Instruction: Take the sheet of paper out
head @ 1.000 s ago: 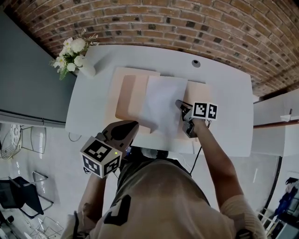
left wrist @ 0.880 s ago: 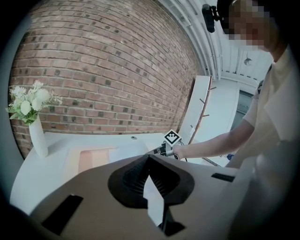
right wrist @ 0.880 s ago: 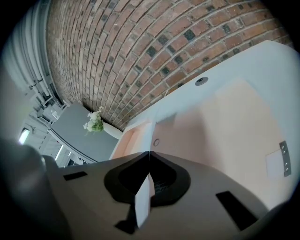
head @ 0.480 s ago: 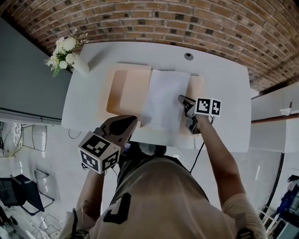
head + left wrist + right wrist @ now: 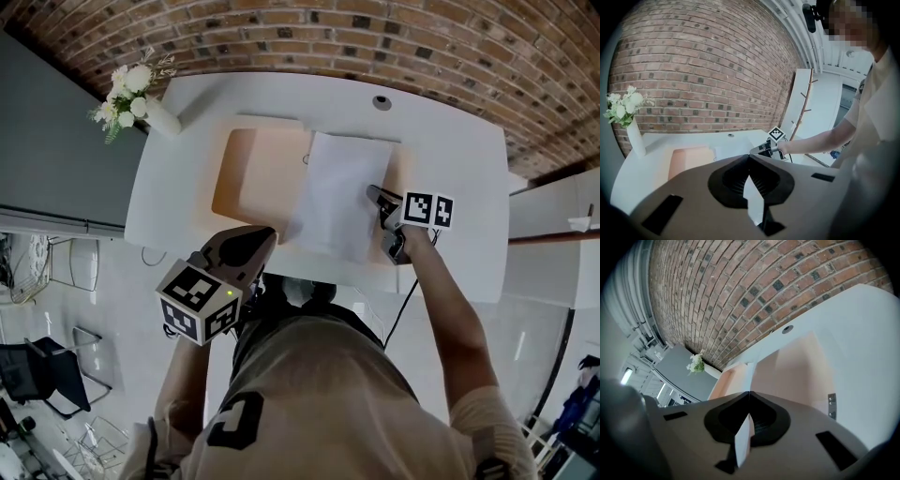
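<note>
A white sheet of paper (image 5: 337,192) hangs just above an open peach folder (image 5: 258,169) on the white table (image 5: 450,169). My left gripper (image 5: 270,234) is shut on the sheet's near left corner. In the left gripper view a white strip of the paper (image 5: 753,201) sits between the closed jaws of that gripper (image 5: 749,157). My right gripper (image 5: 373,195) is shut on the sheet's right edge. In the right gripper view the paper (image 5: 743,441) stands edge-on in the right gripper (image 5: 749,393), with the folder (image 5: 797,366) below.
A white vase of flowers (image 5: 141,98) stands at the table's far left corner. A round cable hole (image 5: 381,101) lies near the far edge, under the brick wall. A metal clip (image 5: 831,404) sits on the folder's right side. My body is at the near edge.
Both grippers have carried the sheet a little to the right over the folder, and more of the folder's left half now shows. Both stay shut on the paper.
</note>
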`<state>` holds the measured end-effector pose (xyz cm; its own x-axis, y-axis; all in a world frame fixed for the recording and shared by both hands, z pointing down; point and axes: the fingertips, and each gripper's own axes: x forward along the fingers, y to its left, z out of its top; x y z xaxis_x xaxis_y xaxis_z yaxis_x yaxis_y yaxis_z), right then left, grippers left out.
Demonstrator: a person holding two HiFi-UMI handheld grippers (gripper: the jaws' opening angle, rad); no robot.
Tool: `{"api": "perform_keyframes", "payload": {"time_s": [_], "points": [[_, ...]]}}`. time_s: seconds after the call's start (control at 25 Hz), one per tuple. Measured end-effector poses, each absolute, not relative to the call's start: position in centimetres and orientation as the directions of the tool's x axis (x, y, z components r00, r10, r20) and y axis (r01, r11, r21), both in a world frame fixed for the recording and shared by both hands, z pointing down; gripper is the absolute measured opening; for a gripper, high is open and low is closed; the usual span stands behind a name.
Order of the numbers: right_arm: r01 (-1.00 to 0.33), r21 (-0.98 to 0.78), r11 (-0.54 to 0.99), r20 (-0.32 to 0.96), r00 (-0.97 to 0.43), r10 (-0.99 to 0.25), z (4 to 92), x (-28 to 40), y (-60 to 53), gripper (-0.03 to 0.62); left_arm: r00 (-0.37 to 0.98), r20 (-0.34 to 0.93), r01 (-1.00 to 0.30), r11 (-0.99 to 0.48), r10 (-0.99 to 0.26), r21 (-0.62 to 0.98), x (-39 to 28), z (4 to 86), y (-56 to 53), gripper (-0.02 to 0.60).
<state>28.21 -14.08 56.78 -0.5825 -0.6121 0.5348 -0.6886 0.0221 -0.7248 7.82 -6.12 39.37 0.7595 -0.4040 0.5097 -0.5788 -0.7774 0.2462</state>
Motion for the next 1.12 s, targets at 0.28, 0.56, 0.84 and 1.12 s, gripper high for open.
{"api": "perform_keyframes", "payload": {"time_s": [0.28,0.56,0.84,1.12], "points": [[-0.690,-0.721,0.068,0.503,-0.588,-0.634,53.3,27.6,-13.7,0.023,0.781,0.484,-0.564,-0.779,-0.396,0.274,6.8,39.5,-6.6,0.014],[-0.711,-0.699,0.070,0.486,-0.545,-0.683,49.8,26.3,-13.4,0.023,0.807,0.456,-0.538,-0.785,-0.375,0.306,4.2,39.9,-7.4,0.014],[-0.770,-0.628,0.115,0.490,-0.506,-0.710,46.8,23.9,-12.0,0.023,0.837,0.426,-0.497,-0.803,-0.344,0.329,1.9,40.0,-7.8,0.014],[-0.804,-0.574,0.157,0.477,-0.484,-0.733,44.2,21.9,-10.8,0.023,0.861,0.408,-0.452,-0.826,-0.304,0.337,0.9,40.0,-8.1,0.014]]}}
